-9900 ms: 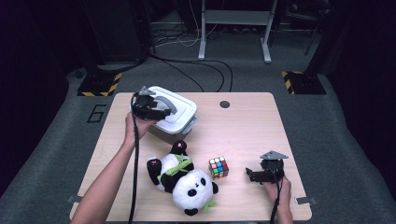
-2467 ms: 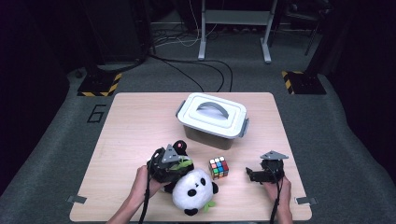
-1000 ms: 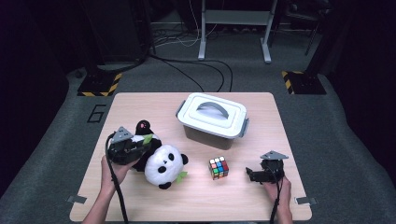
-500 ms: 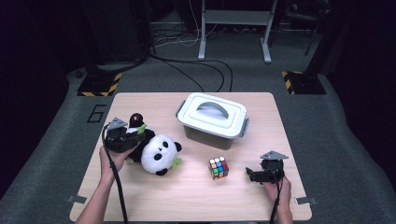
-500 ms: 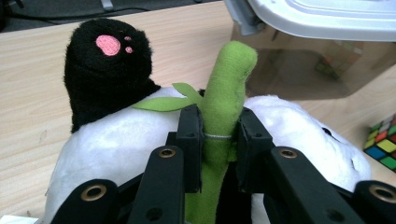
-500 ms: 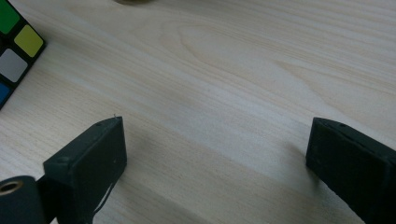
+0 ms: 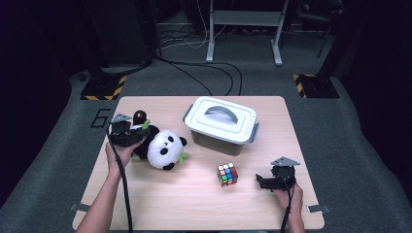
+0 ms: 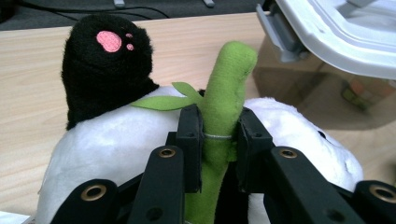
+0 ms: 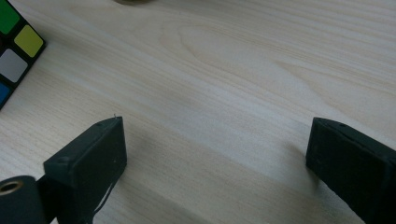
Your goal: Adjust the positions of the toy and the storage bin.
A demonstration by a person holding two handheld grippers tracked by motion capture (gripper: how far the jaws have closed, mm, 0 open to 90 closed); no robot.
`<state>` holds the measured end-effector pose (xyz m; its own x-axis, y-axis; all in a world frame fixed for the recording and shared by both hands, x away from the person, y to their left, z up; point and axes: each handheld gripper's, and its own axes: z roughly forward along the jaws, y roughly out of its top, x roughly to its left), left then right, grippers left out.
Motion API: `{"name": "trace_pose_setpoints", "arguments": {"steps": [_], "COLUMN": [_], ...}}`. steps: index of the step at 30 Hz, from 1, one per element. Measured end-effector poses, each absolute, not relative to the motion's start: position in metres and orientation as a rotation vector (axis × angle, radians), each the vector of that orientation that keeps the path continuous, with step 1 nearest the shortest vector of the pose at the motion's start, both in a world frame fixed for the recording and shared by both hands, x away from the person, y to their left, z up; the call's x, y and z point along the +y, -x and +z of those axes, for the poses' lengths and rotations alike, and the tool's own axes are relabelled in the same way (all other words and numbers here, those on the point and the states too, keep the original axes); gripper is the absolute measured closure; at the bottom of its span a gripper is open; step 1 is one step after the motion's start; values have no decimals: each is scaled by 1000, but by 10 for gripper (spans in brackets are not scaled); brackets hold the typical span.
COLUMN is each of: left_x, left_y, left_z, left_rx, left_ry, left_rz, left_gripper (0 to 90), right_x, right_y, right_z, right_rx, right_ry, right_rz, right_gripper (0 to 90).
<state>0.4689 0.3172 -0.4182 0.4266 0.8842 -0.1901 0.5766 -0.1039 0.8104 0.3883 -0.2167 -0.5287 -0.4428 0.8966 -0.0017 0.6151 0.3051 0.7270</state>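
Dark room, grey carpet (image 7: 340,141), black cables (image 7: 204,73), hazard-striped floor plates (image 7: 99,90)

Bare table (image 7: 160,194) near edge; lidded box (image 7: 221,125) mid-table

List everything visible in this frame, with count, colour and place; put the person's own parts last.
panda plush: 1, white and black, table's left part
bamboo stalk: 1, green, on the plush, pinched in the left tool
storage box: 1, grey, lid on, table's middle back
puzzle cube: 1, multicoloured, right of centre
table: 1, light wood
left tool: 1, black, shut on the stalk
right tool: 1, black, open above bare table
hands: 2, bottom edge
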Motion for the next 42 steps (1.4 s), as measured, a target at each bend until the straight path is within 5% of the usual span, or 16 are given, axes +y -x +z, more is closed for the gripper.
{"name": "trace_pose_setpoints", "arguments": {"steps": [12, 15, 20, 22, 31, 42], "left_x": [320, 317, 311, 310, 316, 320], "left_y": [-492, -489, -477, -468, -424, -379], "left_z": [-434, -429, -417, -411, -398, -442], "left_rx": [1311, 1300, 1292, 1276, 1218, 1276], "left_ry": [-1776, -1805, -1858, -1866, -1892, -1928], "left_rz": [421, 445, 498, 518, 592, 583], "left_gripper": [705, 565, 211, 149, 64, 0], "right_x": [-217, -217, -217, -217, -217, -214], "right_y": [-388, -388, -389, -390, -395, -406], "right_z": [-529, -529, -528, -527, -503, -443], "right_rx": [2167, 2171, 2180, 2191, 2197, 2183], "right_ry": [-1347, -1349, -1350, -1353, -1357, -1289], "right_rz": [936, 933, 933, 930, 974, 1055], "right_gripper": [45, 45, 38, 33, 45, 14]}}
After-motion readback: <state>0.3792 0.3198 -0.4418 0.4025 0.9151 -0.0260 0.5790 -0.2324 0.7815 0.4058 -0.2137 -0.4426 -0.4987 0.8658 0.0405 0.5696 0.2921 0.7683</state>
